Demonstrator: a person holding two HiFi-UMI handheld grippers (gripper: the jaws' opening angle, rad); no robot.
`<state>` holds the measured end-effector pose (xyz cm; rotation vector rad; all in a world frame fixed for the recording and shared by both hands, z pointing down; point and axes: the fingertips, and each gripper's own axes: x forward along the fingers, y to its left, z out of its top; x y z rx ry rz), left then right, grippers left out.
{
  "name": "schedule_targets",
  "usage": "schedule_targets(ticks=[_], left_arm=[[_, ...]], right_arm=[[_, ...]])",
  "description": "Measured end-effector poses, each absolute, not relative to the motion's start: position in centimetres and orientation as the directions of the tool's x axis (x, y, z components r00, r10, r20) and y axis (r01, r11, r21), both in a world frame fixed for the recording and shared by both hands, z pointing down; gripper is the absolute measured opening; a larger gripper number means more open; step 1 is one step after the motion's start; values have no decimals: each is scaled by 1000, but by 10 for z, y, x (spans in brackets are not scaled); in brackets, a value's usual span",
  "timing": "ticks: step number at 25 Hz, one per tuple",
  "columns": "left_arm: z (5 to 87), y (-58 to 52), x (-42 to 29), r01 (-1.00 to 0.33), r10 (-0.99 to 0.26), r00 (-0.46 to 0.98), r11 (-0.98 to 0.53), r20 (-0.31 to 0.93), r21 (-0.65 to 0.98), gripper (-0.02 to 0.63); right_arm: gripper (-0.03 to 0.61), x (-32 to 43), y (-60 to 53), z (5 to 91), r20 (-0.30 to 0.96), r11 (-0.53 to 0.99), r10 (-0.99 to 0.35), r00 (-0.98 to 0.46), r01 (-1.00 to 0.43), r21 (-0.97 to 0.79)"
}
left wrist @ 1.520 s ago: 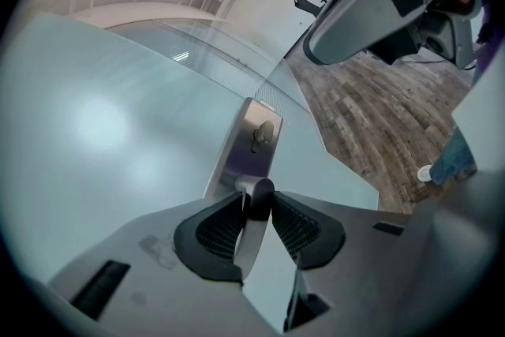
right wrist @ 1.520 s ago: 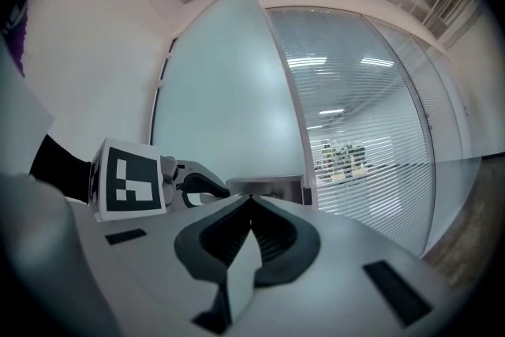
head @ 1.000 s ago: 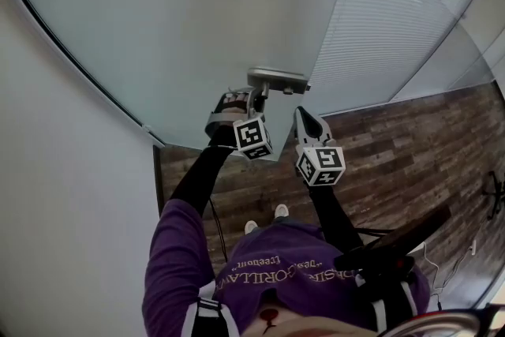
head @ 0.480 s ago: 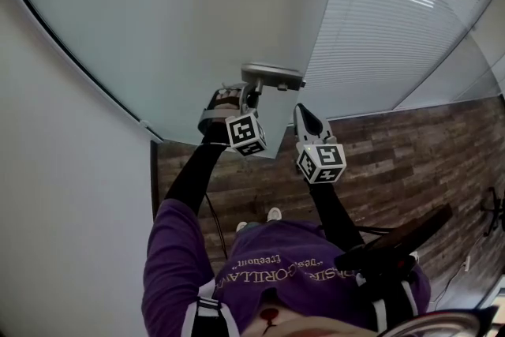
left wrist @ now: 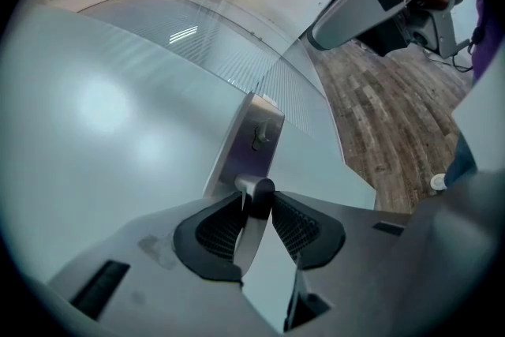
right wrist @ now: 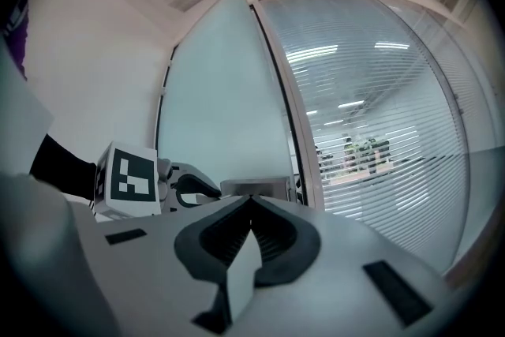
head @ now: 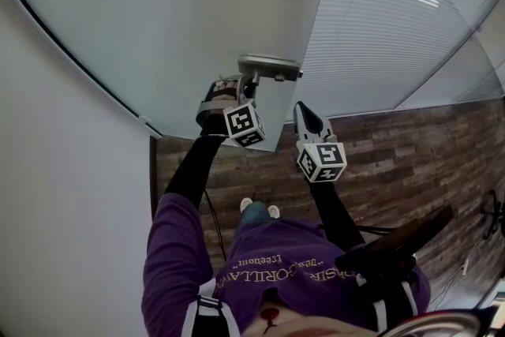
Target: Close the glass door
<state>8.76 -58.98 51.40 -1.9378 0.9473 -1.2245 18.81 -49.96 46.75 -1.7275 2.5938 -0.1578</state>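
Observation:
The frosted glass door (head: 173, 20) fills the upper left of the head view, and its free edge runs down past the metal handle (head: 269, 67). My left gripper (head: 248, 85) is shut on that handle. In the left gripper view the lever (left wrist: 257, 189) is pinched between the ribbed pads (left wrist: 293, 223), in front of the handle plate (left wrist: 254, 140). My right gripper (head: 301, 110) hangs just right of the door edge, shut with nothing in it. In the right gripper view its jaws (right wrist: 251, 202) meet at the tips, with the handle plate (right wrist: 254, 187) just behind them.
A fixed glass wall with horizontal blinds (head: 394, 12) stands right of the door, behind a pale door frame post (right wrist: 286, 114). A white wall (head: 63, 193) is at the left. Wood plank floor (head: 410, 146) lies below, with the person's shoes (head: 256, 207) and a dark bar (head: 398, 242).
The handle and my left gripper on it have shifted up and left in the head view, and the door edge has swung left. My right gripper barely moved in the picture.

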Motion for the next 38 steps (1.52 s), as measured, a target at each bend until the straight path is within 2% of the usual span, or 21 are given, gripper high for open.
schedule_targets(ticks=[38], left_arm=[[509,-657,110,-159,-808,398,-526,434,-835,112]], right_arm=[[-9,164,-591,458,22,261,-964,-263,-962,-85]])
